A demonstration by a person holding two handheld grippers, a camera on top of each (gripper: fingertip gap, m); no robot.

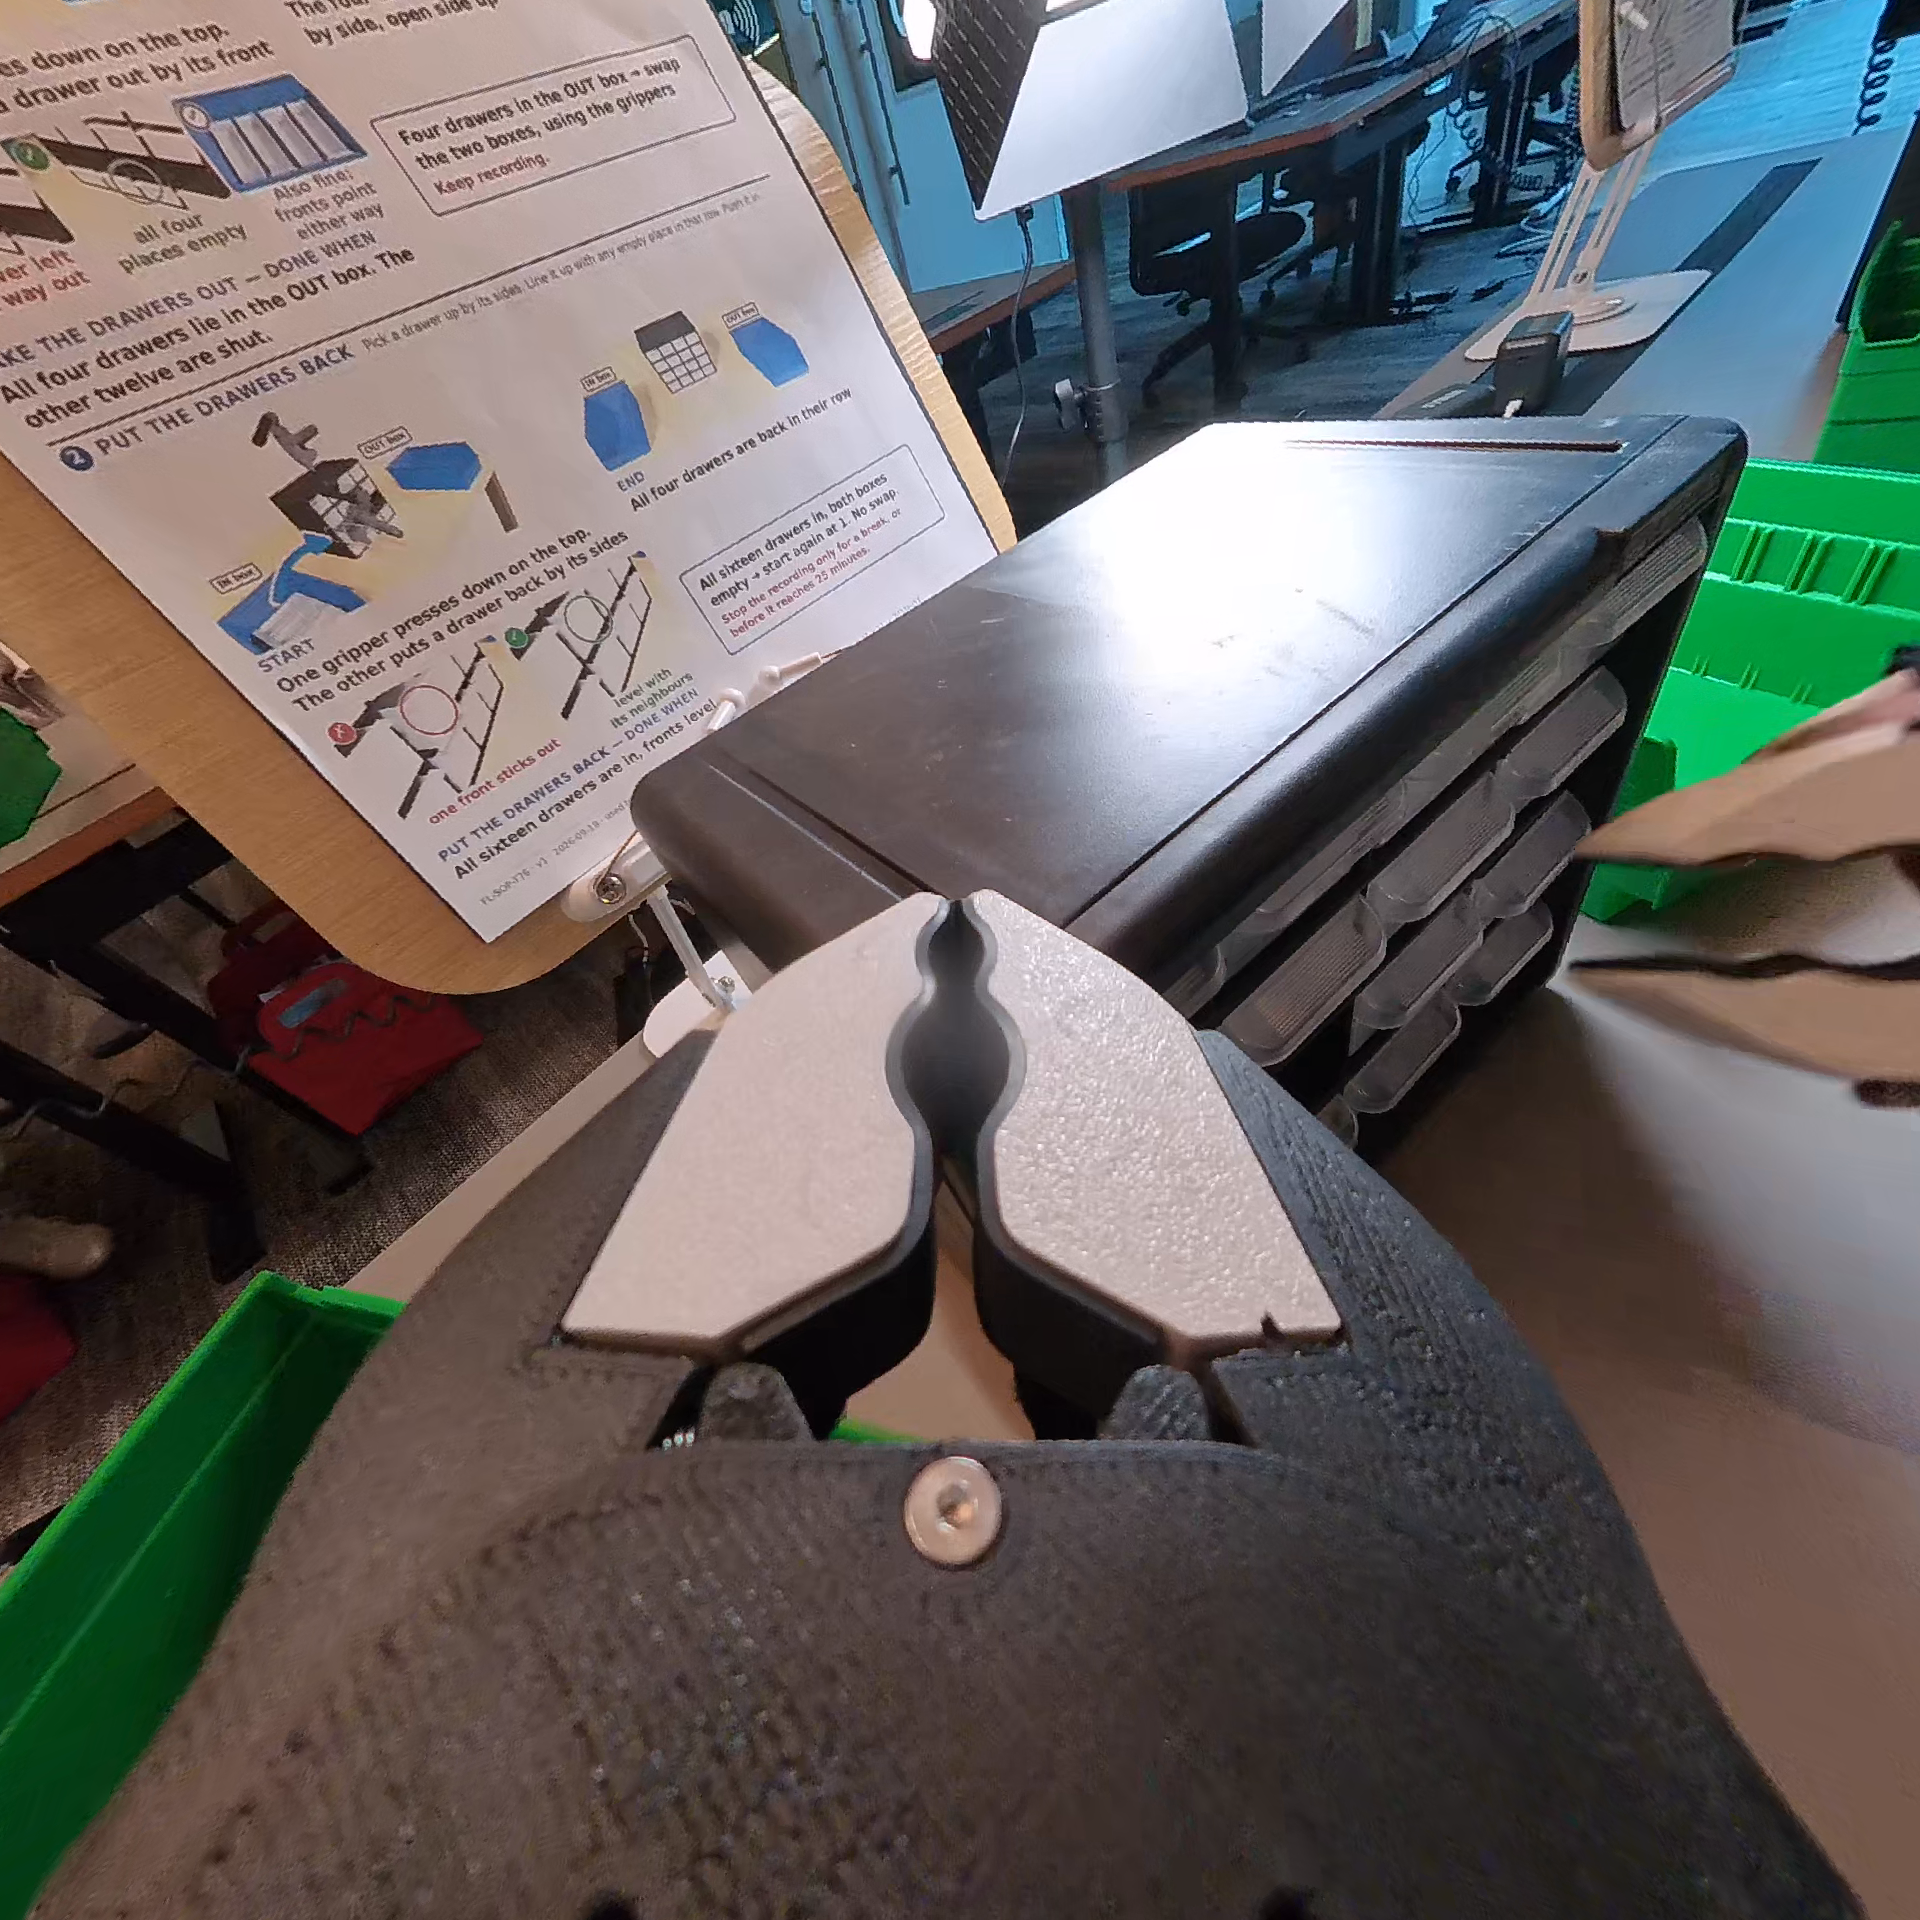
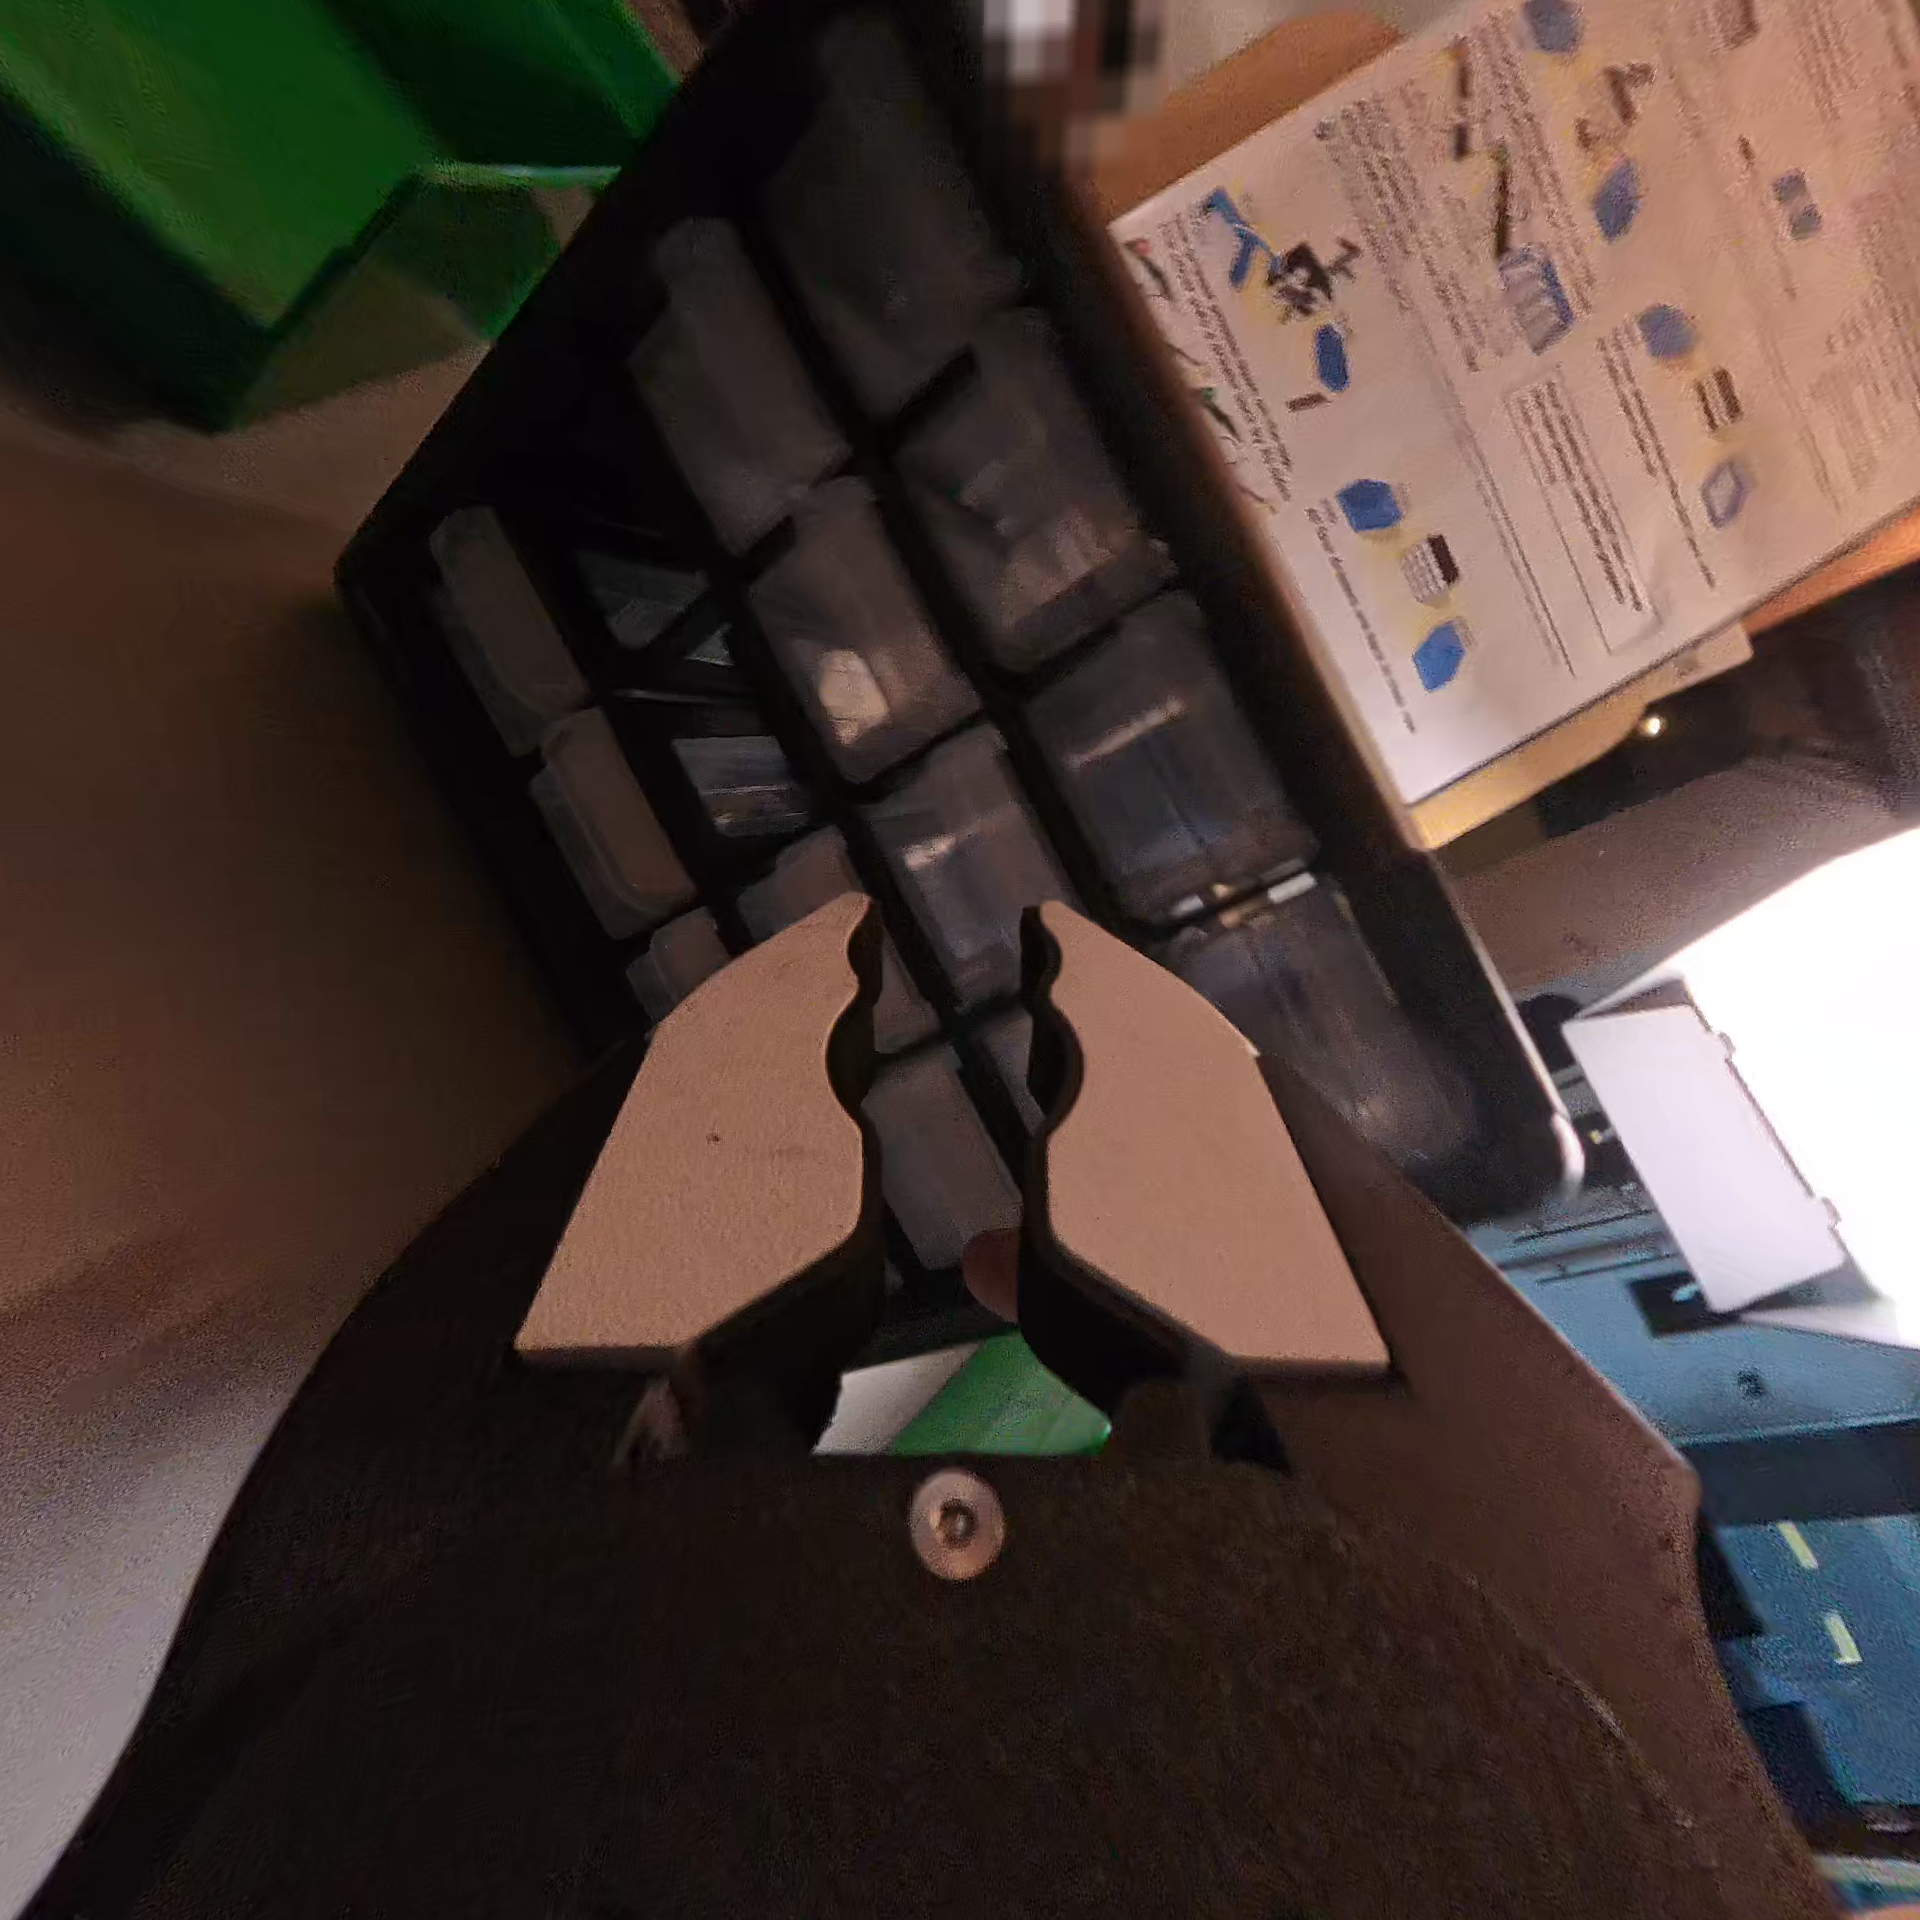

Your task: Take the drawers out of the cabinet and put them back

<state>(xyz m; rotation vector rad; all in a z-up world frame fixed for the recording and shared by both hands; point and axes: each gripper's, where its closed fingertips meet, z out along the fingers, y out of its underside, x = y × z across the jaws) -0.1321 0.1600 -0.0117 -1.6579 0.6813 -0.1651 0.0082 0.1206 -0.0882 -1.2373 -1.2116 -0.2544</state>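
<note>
A: Your left gripper (image 1: 956,914) has its tips pressed together with nothing between them, sitting just off the near corner of the black cabinet (image 1: 1195,665).

B: Yep, and you can see the clear drawers (image 1: 1444,852) down the cabinet's front face, all looking pushed in from this angle.

A: Your other gripper (image 1: 1756,894) pokes in from the right edge, blurry, near those drawer fronts.

B: Green bins (image 1: 1808,582) behind the cabinet, another green bin (image 1: 135,1558) at bottom left, and the instruction sheet (image 1: 436,416) on its wooden board up left.
</note>
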